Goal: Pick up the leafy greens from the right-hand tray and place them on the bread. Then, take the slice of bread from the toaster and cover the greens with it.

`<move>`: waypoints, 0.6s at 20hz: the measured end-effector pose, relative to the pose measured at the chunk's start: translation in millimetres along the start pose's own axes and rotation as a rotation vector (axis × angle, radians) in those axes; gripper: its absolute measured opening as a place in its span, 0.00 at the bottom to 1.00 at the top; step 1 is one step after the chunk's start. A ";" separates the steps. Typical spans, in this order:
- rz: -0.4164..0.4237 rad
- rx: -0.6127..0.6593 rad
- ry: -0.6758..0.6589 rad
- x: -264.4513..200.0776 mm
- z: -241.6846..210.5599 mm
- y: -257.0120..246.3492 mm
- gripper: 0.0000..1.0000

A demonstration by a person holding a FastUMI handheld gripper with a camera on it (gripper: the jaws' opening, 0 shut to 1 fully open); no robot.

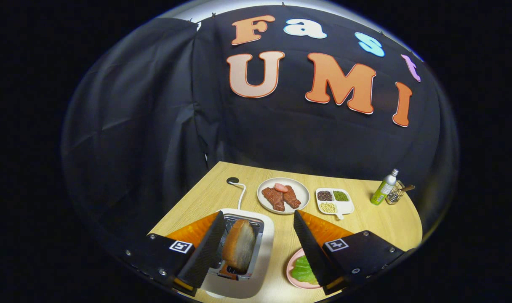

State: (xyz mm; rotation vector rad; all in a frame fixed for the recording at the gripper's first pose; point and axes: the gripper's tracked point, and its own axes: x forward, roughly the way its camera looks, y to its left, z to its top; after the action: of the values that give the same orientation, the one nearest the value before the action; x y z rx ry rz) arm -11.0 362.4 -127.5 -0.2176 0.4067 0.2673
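Note:
A white toaster [265, 248] stands on the wooden table [378, 225], with a browned slice of bread [239, 246] upright in its slot. My gripper [258, 214] hangs open above it, fingers spread wide. The bread lies between the fingers, close to the left one. A leaf of greens [303, 271] lies on a pink plate [290, 270] to the right of the toaster. The right finger hides part of both. I cannot tell whether bread lies under the leaf.
Beyond the fingers, a round white plate [261, 198] holds pieces of meat [281, 198]. To its right is a white divided tray [349, 207] of beans. A green bottle [383, 188] and a small grater [396, 195] stand far right. The toaster's white cable [241, 194] runs back.

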 end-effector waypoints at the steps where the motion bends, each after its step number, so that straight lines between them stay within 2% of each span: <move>1: 0.000 -0.002 0.013 2.8 -4.5 3.8 0.98; 6: 0.002 -0.011 0.073 9.1 -26.6 14.8 0.97; 8: 0.003 -0.006 0.088 12.4 -32.5 18.0 0.92; 9: 0.002 -0.007 0.094 14.2 -34.6 18.1 0.85; 12: 0.006 -0.003 0.094 16.0 -34.8 20.2 0.72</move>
State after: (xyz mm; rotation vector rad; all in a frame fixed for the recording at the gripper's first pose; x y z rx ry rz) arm -15.5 375.7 -168.5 -0.2321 0.5001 0.2645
